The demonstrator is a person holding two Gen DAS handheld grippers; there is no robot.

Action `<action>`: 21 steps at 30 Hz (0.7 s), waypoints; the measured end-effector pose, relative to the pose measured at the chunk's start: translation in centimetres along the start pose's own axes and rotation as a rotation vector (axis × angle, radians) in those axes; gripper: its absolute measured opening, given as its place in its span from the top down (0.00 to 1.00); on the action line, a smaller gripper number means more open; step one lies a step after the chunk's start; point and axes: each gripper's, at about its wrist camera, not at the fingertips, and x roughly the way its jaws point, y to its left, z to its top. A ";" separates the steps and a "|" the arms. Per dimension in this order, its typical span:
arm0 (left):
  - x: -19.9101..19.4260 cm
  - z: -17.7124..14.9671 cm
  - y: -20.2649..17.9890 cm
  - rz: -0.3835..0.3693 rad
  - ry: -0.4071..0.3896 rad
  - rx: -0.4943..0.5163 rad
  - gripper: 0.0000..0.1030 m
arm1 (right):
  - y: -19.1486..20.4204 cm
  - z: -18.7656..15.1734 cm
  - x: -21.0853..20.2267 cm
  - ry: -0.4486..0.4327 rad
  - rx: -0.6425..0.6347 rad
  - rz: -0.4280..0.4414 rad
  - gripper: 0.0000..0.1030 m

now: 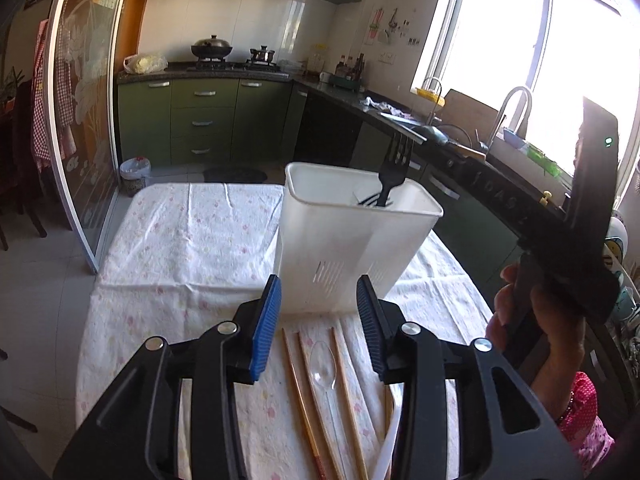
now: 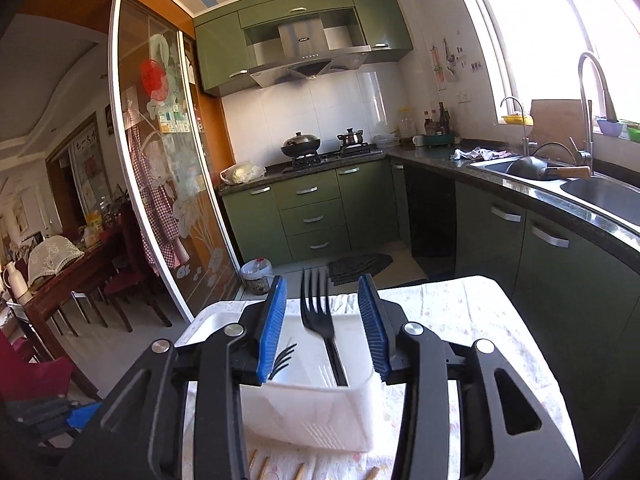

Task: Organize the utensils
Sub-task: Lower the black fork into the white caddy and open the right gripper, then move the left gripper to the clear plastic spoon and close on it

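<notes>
Chopsticks (image 1: 344,392) and spoon (image 1: 324,372) lie lengthwise at bottom centre under our empty, wide-open left gripper (image 1: 319,320) (right gripper (image 2: 322,328), also open, hovers over the holder (image 1: 360,240)).

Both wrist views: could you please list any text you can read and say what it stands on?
"DAS": raised letters on the black arm of the right tool; the letters beside them are unclear.
Range hood badge: too small to read.
Glass door stickers: blurred.
</notes>
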 end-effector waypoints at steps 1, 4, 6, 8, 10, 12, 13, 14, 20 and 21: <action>0.7 -0.5 -0.1 0.000 0.037 -0.005 0.64 | -0.3 -0.5 -1.2 0.009 0.004 0.005 0.62; 2.8 -2.1 -0.4 0.000 0.144 -0.015 0.64 | -1.2 -1.9 -3.7 0.053 0.029 0.028 0.62; 4.1 -3.1 -0.7 0.004 0.217 -0.022 0.64 | -2.0 -3.0 -5.1 0.079 0.046 0.036 0.62; 5.5 -4.2 -0.8 0.009 0.291 -0.036 0.64 | -3.0 -4.2 -6.3 0.107 0.066 0.050 0.63; 6.6 -4.9 -0.8 -0.003 0.351 -0.062 0.65 | -3.9 -5.2 -7.1 0.132 0.085 0.058 0.63; 7.3 -5.3 -1.1 -0.002 0.373 -0.067 0.65 | -4.8 -6.1 -7.8 0.152 0.105 0.069 0.63; 7.4 -5.4 -1.2 0.005 0.375 -0.064 0.65 | -5.1 -6.5 -8.1 0.162 0.111 0.073 0.63; 7.7 -5.3 -1.2 0.012 0.380 -0.066 0.65 | -5.3 -6.8 -8.2 0.170 0.112 0.073 0.63; 9.9 -3.7 0.7 0.007 0.397 -0.175 0.65 | -5.8 -8.1 -8.7 0.200 0.125 0.075 0.62; 10.3 -3.4 0.9 0.006 0.398 -0.176 0.65 | -5.8 -8.1 -8.6 0.204 0.128 0.076 0.62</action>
